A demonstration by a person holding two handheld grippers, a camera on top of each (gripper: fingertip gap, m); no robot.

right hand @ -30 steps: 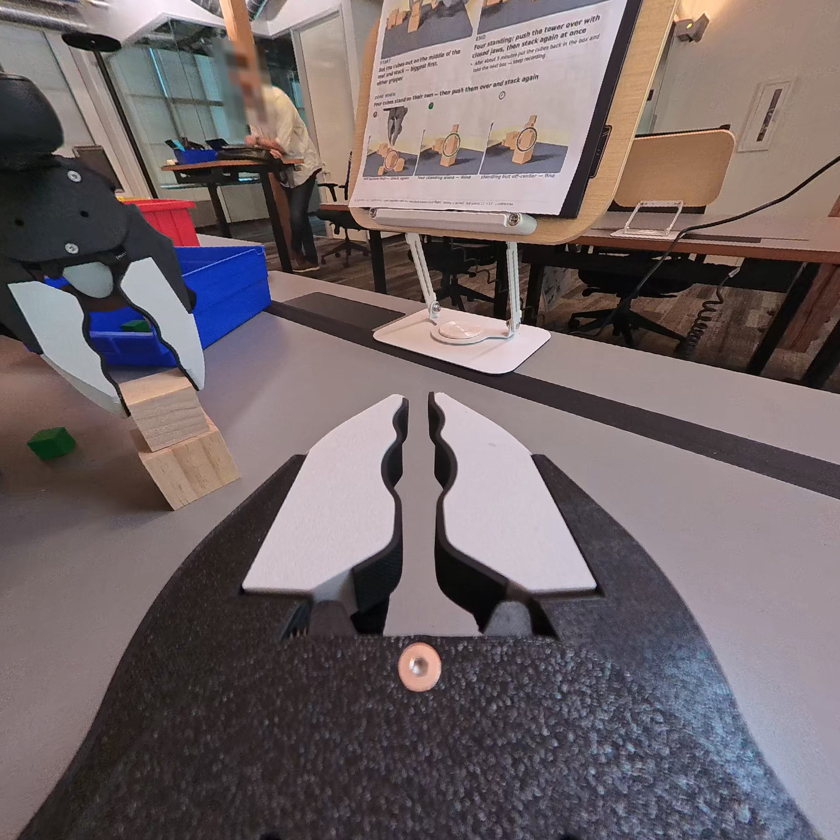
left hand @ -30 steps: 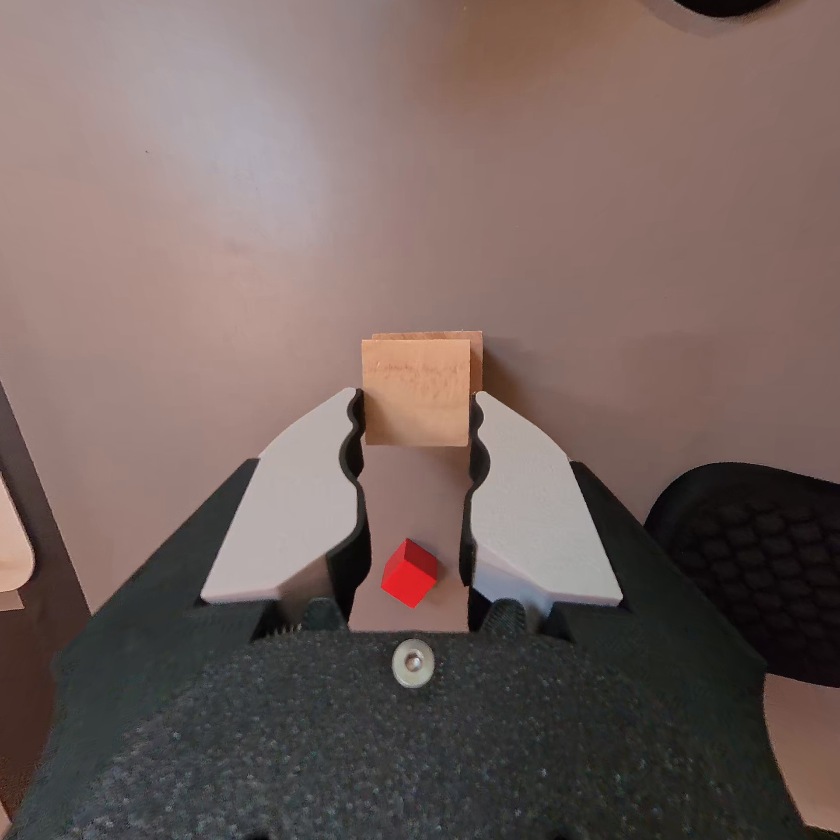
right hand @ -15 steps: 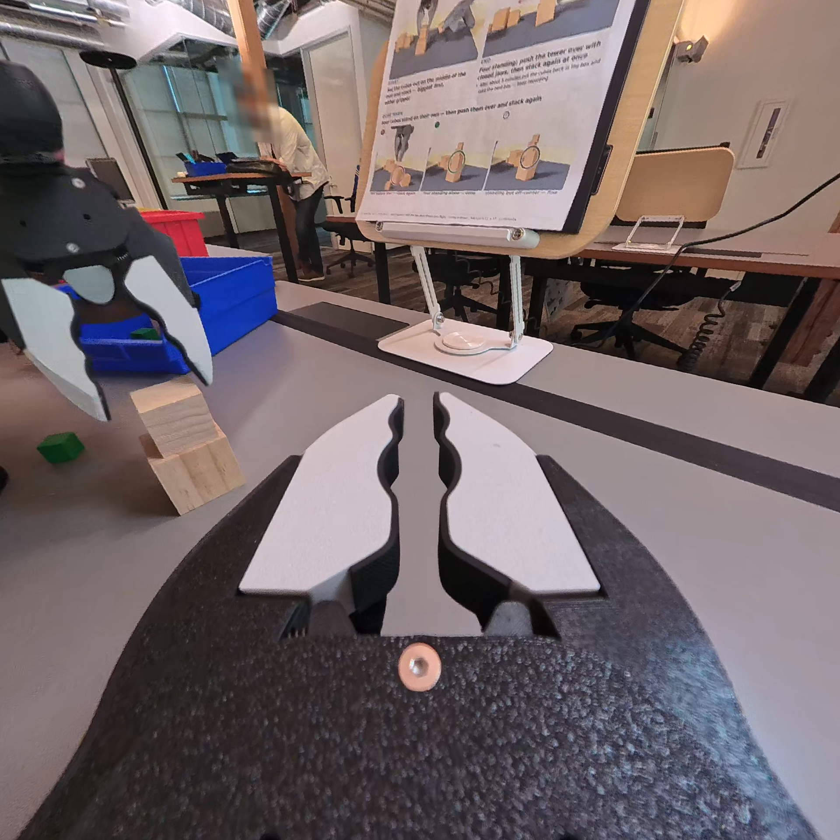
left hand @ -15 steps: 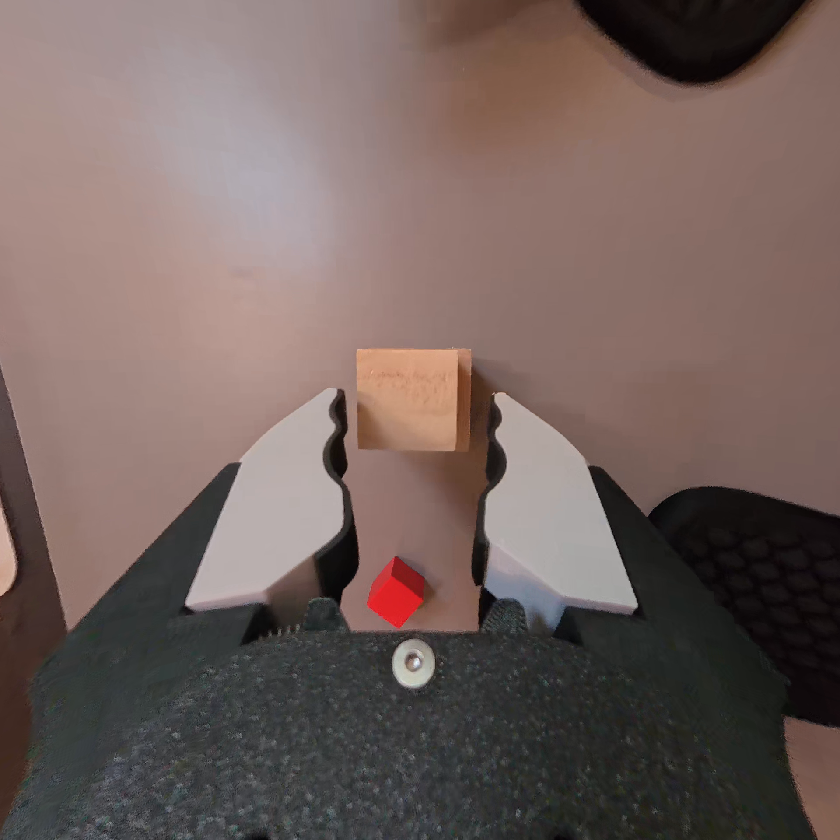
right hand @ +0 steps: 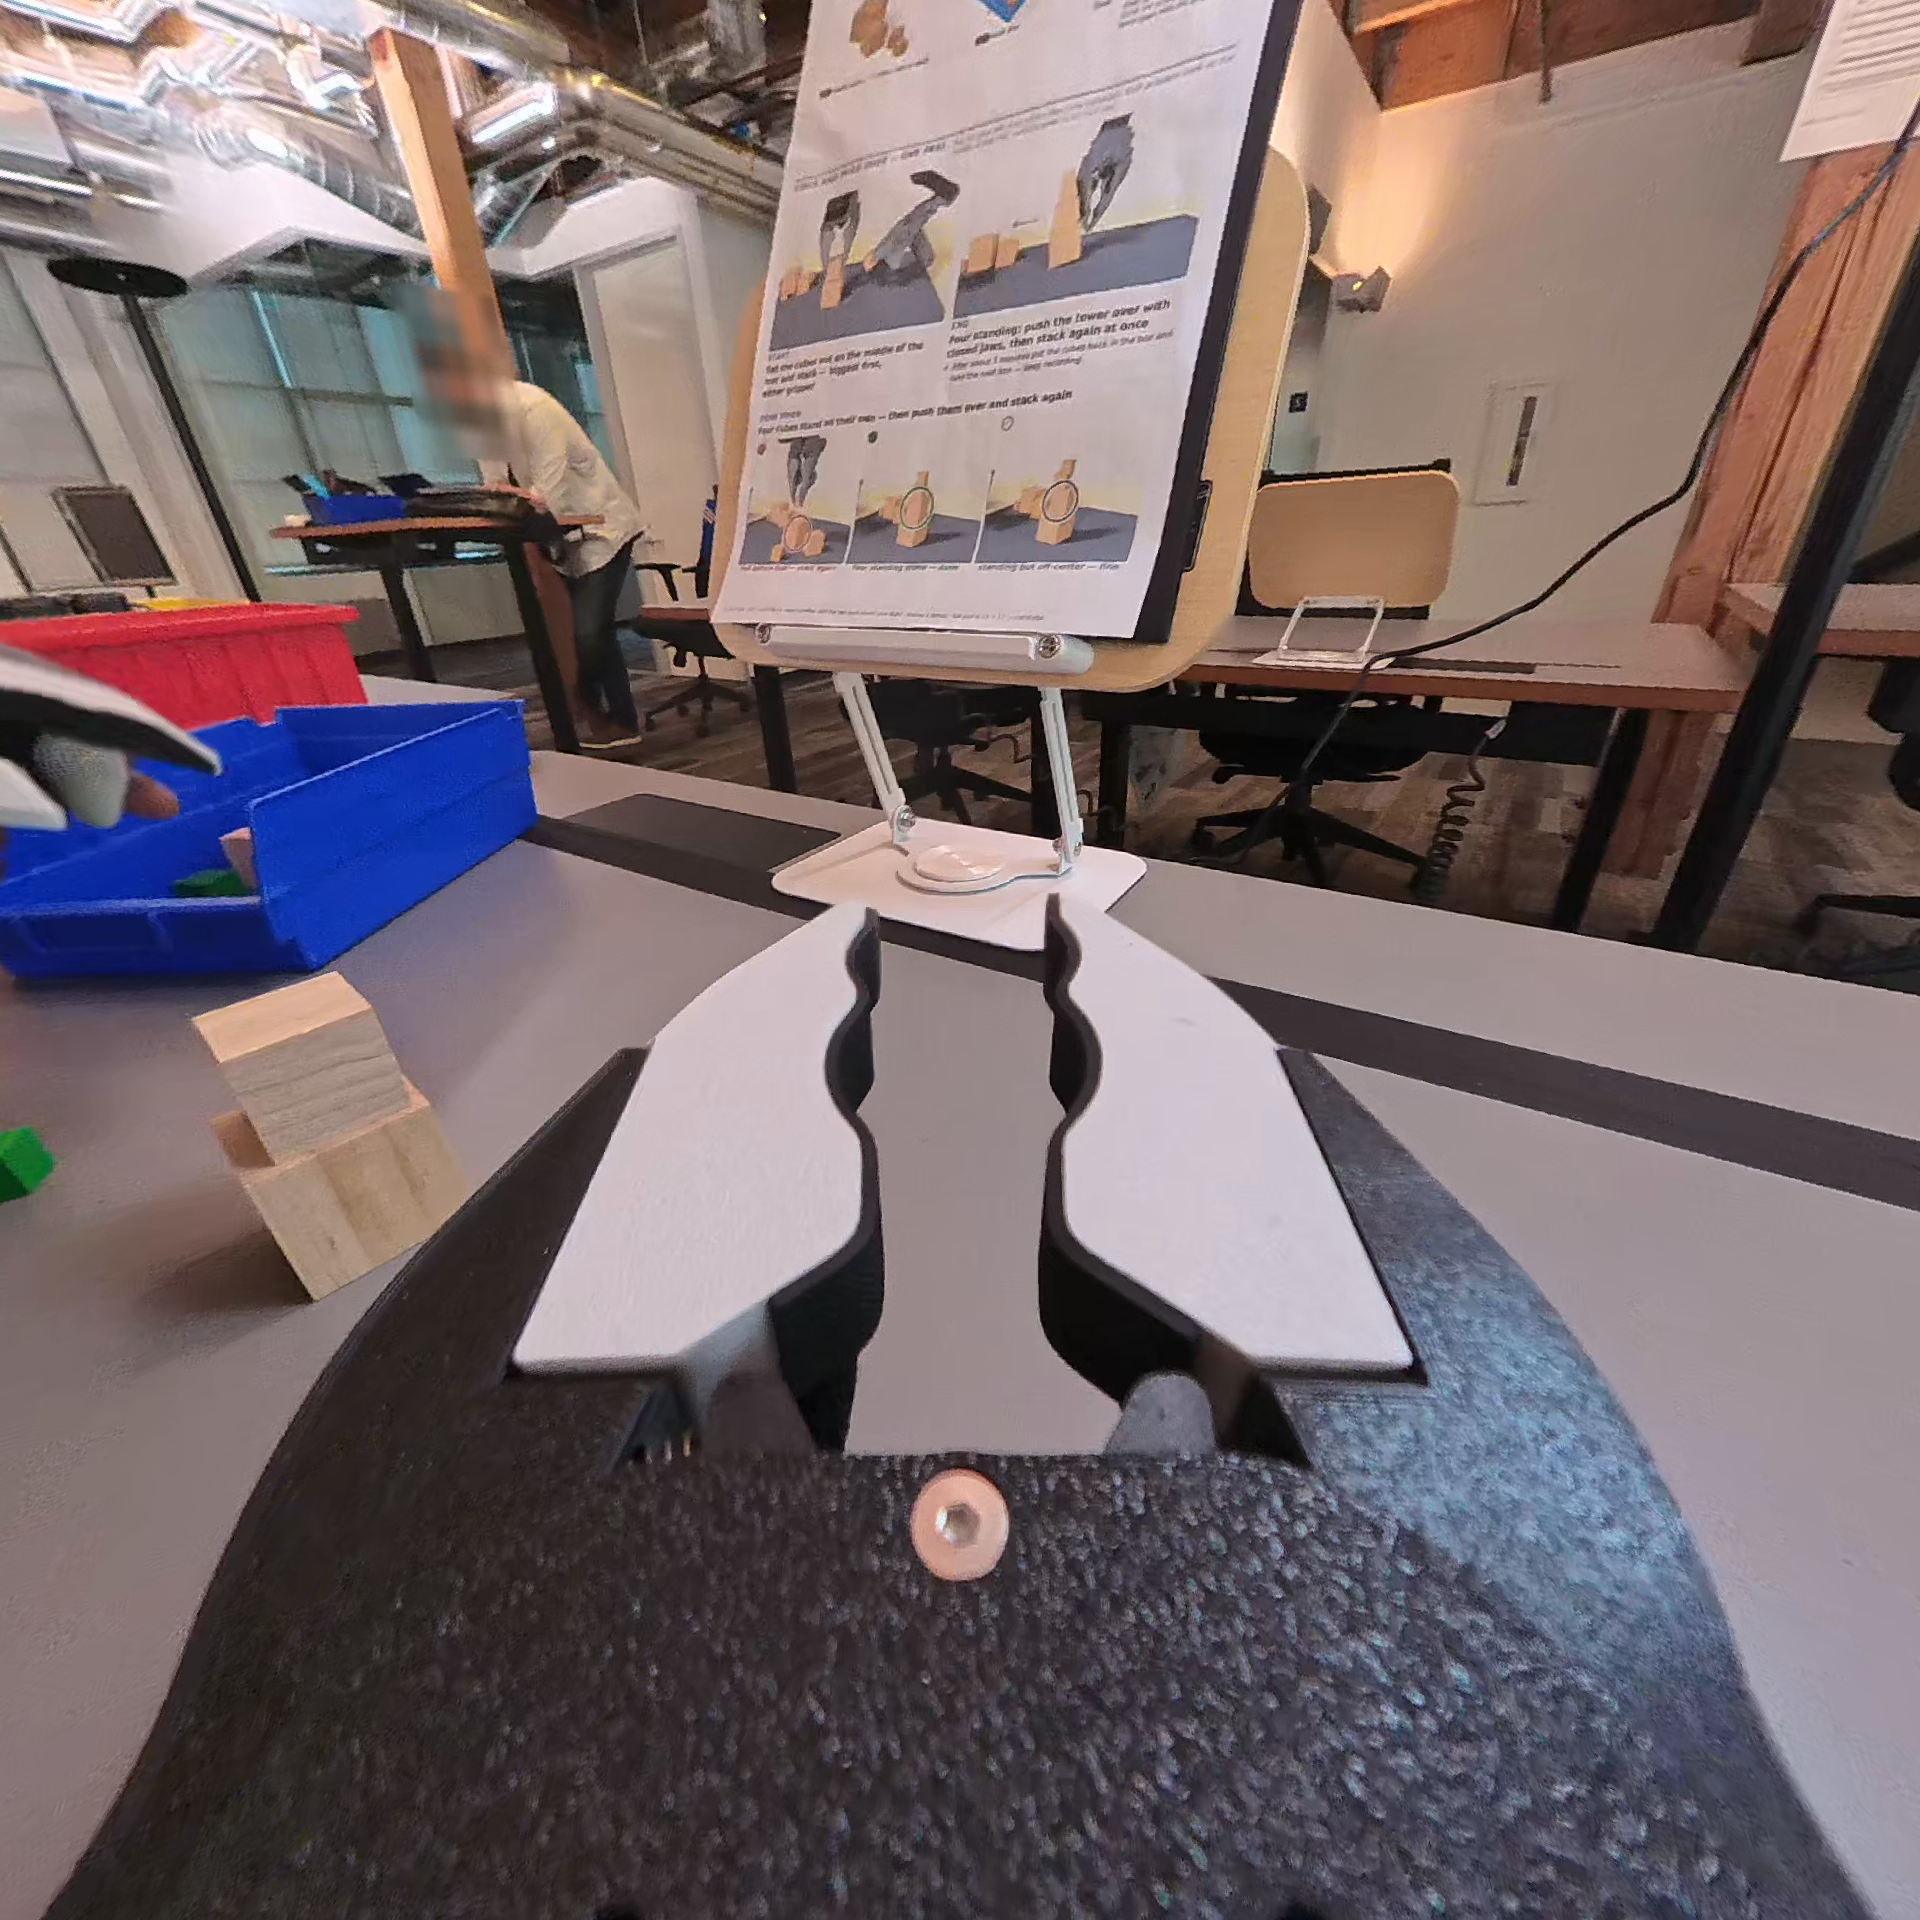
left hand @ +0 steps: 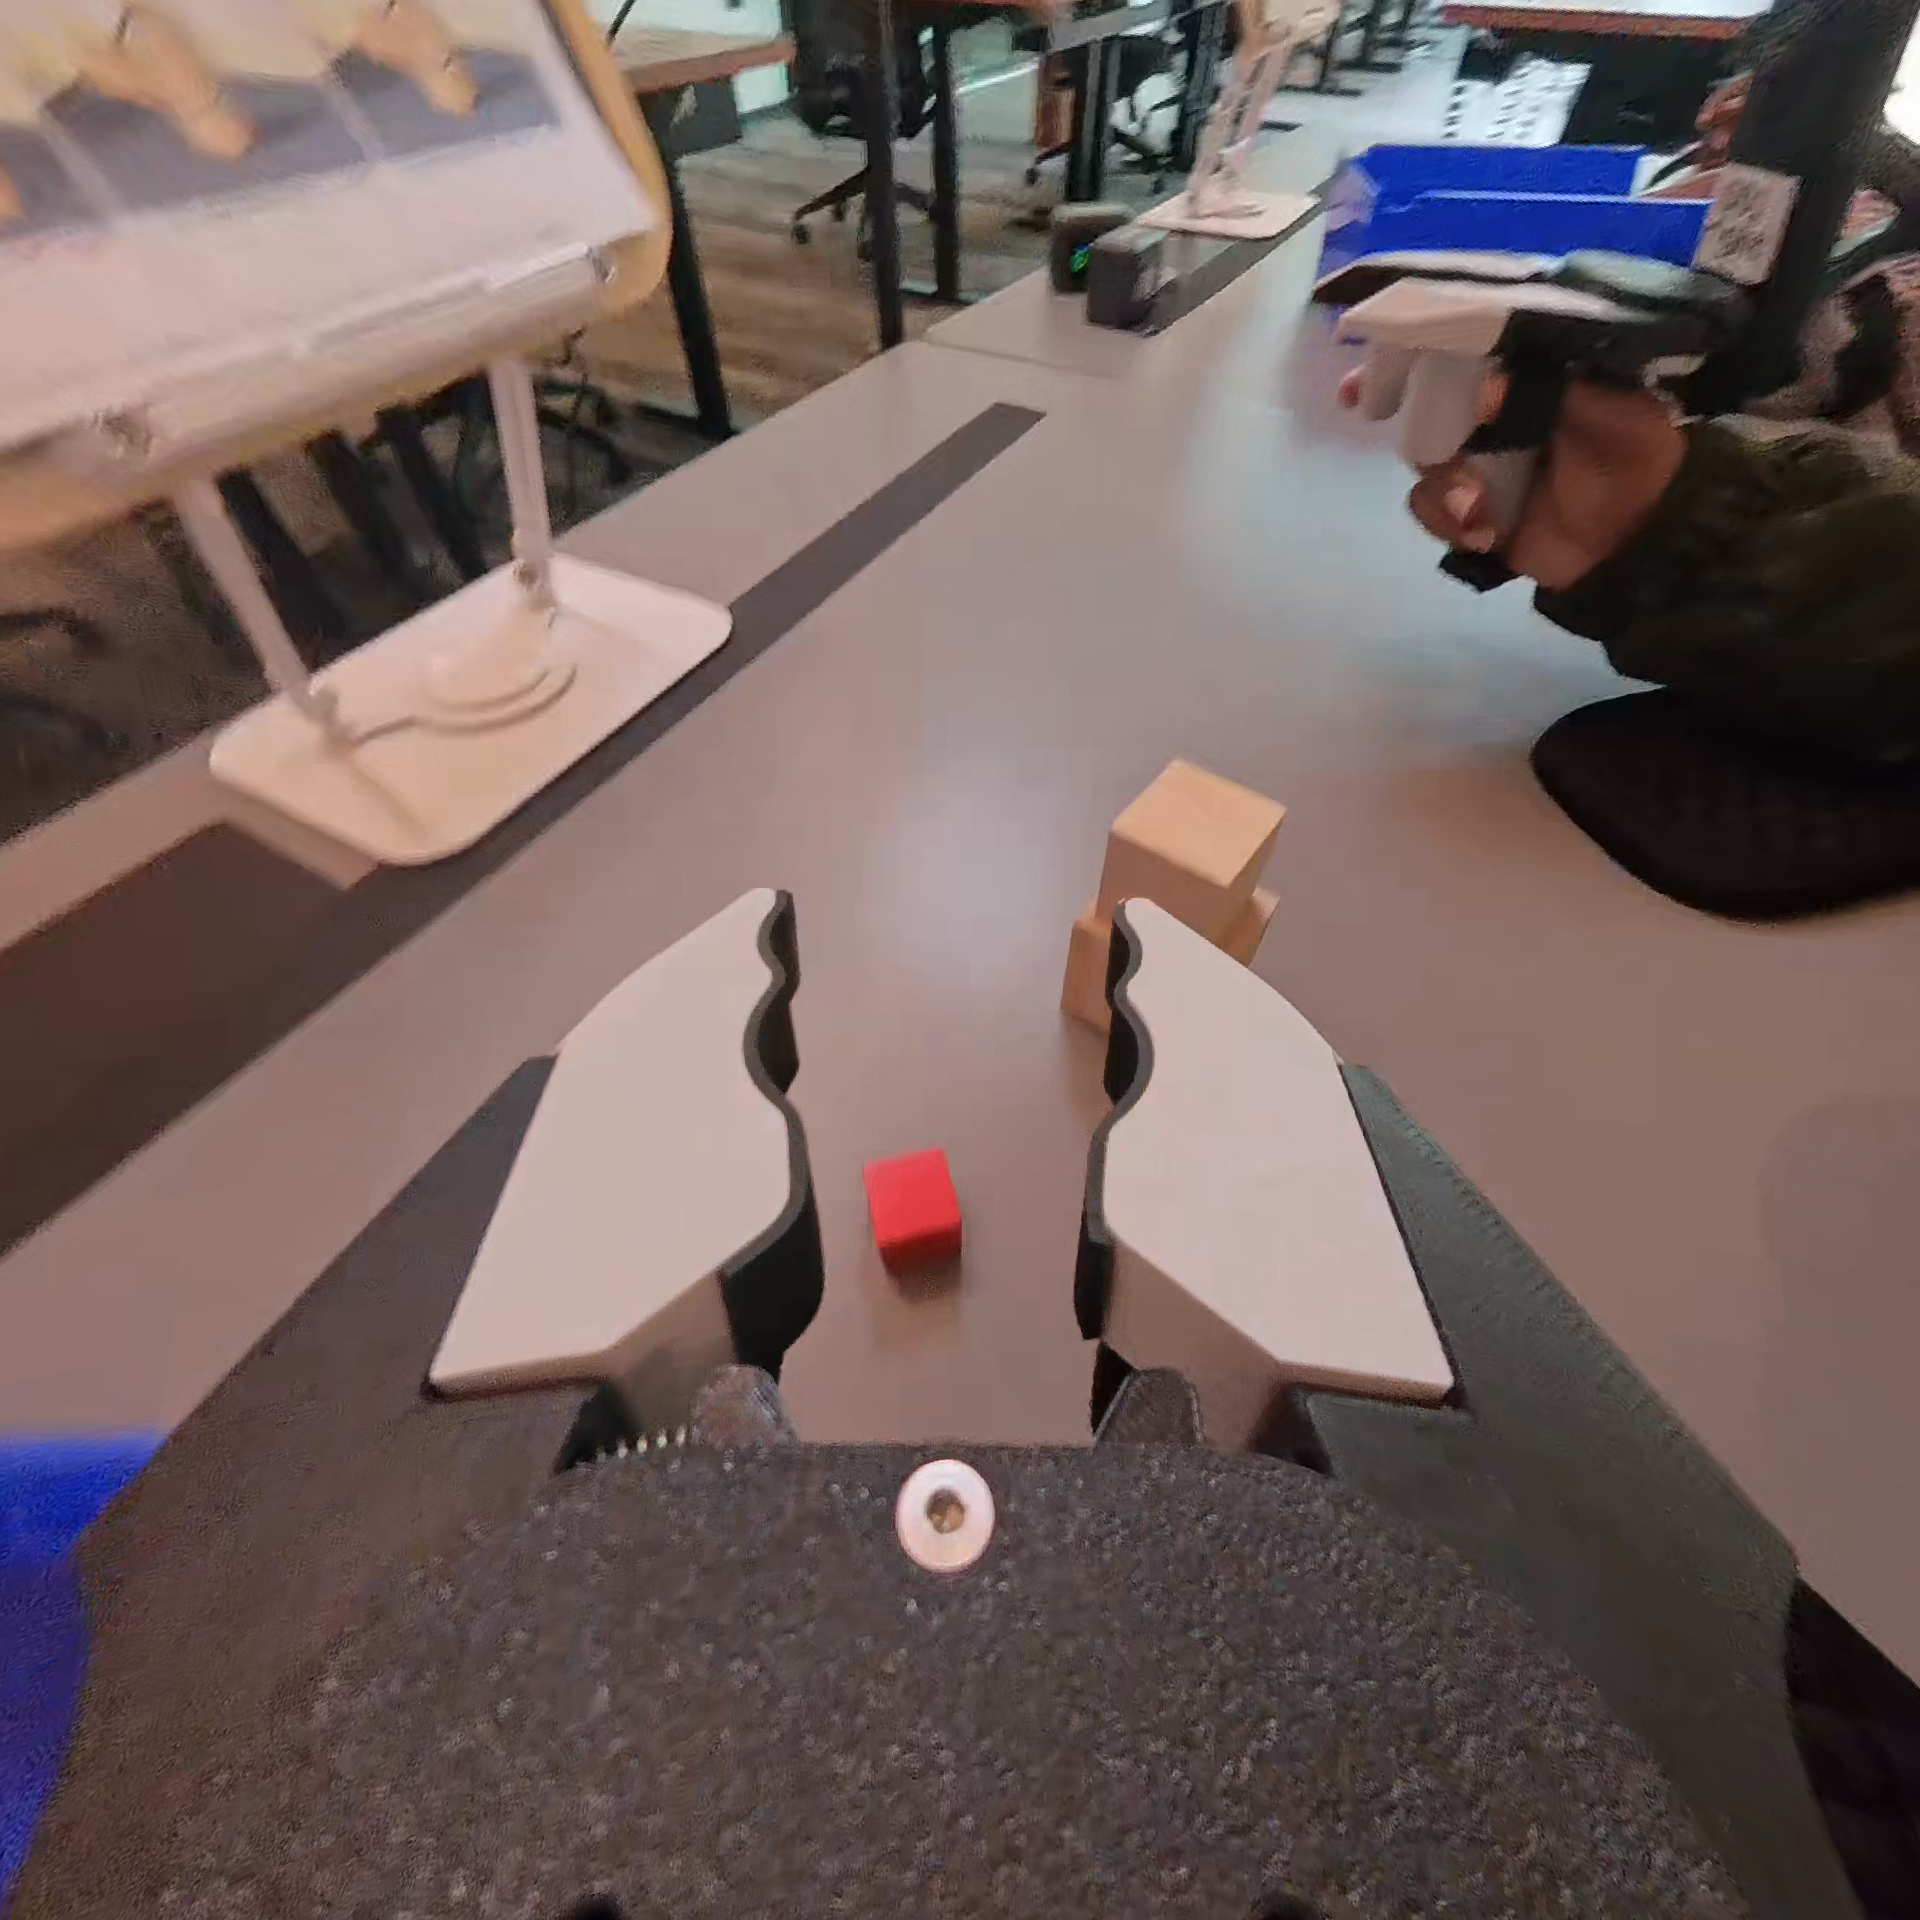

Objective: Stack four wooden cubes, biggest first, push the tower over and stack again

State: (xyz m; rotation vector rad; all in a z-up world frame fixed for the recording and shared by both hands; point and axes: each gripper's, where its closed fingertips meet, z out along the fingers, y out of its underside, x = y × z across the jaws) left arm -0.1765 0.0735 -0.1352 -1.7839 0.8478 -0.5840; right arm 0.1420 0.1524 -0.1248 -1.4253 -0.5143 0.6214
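Note:
My left gripper (left hand: 951, 914) is open and empty above the grey table (left hand: 1039, 644). A small red cube (left hand: 912, 1210) lies on the table below it, between the fingers (left hand: 665, 1122) in the view, and neither finger touches it. A stack of two wooden cubes stands just ahead on the right: the smaller top cube (left hand: 1190, 842) sits skewed on the bigger one (left hand: 1086, 971). The stack also shows in the right wrist view (right hand: 301, 1060). My right gripper (right hand: 961, 925) is open and empty, to the right of the stack. It shows blurred in a hand in the left wrist view (left hand: 1361, 358).
A sheet holder on a white stand (right hand: 961, 868) is at the table's far side. A blue bin (right hand: 270, 821) and a red bin (right hand: 187, 665) stand at the left. A green cube (right hand: 21, 1164) lies left of the stack. A person (right hand: 561, 488) stands at a far desk. Across from one pair of fingers to the other is roughly 35 cm.
My left gripper let go of the top wooden cube, opened, drew back and tilted up from looking straight down. My right gripper opened from nearly shut. The stack stays standing.

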